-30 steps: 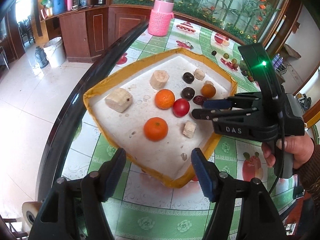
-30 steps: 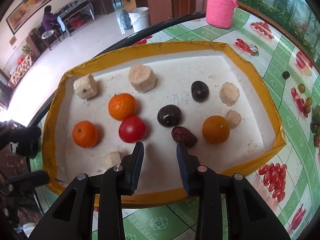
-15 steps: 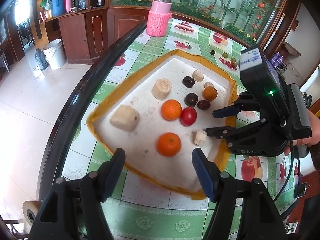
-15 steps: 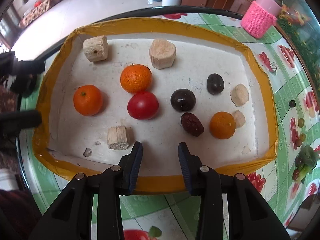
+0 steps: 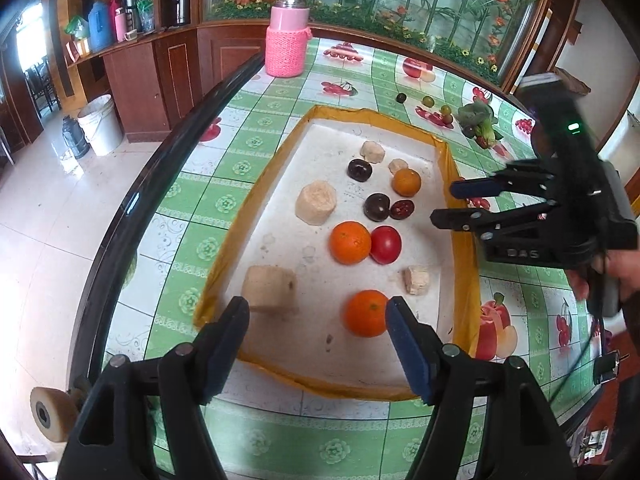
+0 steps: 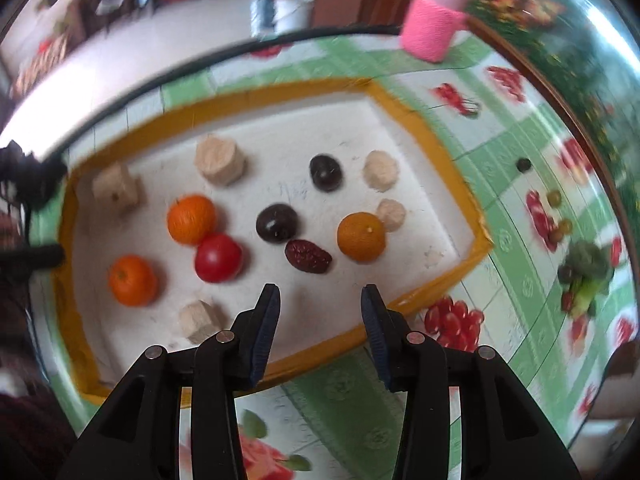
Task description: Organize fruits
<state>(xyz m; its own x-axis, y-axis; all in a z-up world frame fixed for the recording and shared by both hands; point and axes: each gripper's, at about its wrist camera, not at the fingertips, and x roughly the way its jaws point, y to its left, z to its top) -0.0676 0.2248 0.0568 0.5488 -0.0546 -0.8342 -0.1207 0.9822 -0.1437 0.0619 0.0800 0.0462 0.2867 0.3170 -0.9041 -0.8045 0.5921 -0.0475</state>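
The fruits lie in a shallow white tray with a yellow rim (image 5: 224, 268) on a worktop covered by a green fruit-print cloth (image 5: 248, 144).

Taking the red tomato (image 5: 386, 244) as the landmark, in the left wrist view: far to its left and nearer the camera sits a pale cylindrical chunk (image 5: 270, 289), and a second, rounder pale chunk (image 5: 315, 203) lies to its upper left. An orange (image 5: 350, 242) touches the tomato's left side. Another orange (image 5: 366, 313) lies below the tomato, just beside the right pad of the left tool (image 5: 318, 344), whose jaws stand wide and hold nothing. A small pale piece (image 5: 416, 280) lies to the tomato's lower right. Above the tomato are a dark plum (image 5: 376, 207) and a red date (image 5: 401, 209), side by side. Farther up come a second dark plum (image 5: 359, 170), a smaller orange (image 5: 406, 182), and two pale bits (image 5: 372, 151) beyond.

To the tomato's right, over the tray's rim, hangs the right tool (image 5: 446, 202), jaws moderately apart and holding nothing. In its own blurred view, the right tool (image 6: 318, 300) is just this side of the date (image 6: 308, 256), the tomato (image 6: 218, 258) to its left.

A pink knit-sleeved flask (image 5: 288, 32) stands on the worktop well beyond the tray.
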